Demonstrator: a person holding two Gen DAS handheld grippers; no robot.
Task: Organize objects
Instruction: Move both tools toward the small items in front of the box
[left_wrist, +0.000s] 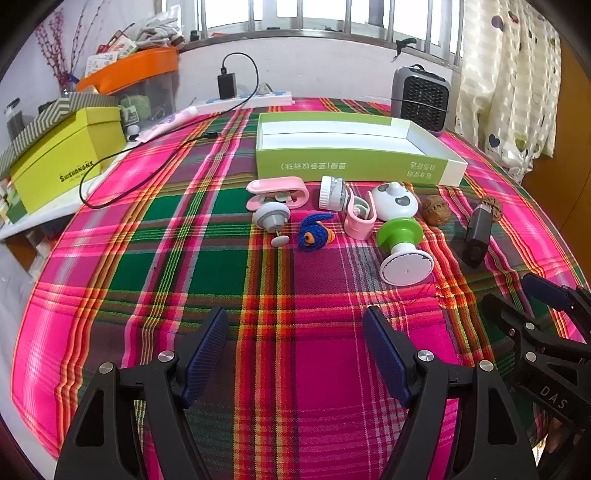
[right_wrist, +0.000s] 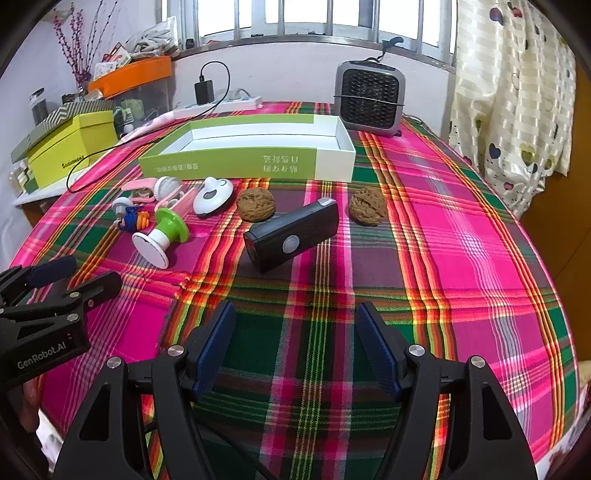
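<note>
Left claw and right claw — both released, holding nothing, above the near edge of the table. Green box sits toward the far edge; small items — black device, two walnuts — lie just in front.

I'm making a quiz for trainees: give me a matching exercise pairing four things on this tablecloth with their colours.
Things:
1. open box
2. knitted toy
3. rectangular device
4. walnut

Colours:
A. brown
B. black
C. green and white
D. blue and orange

Pairs: 1-C, 2-D, 3-B, 4-A
</note>
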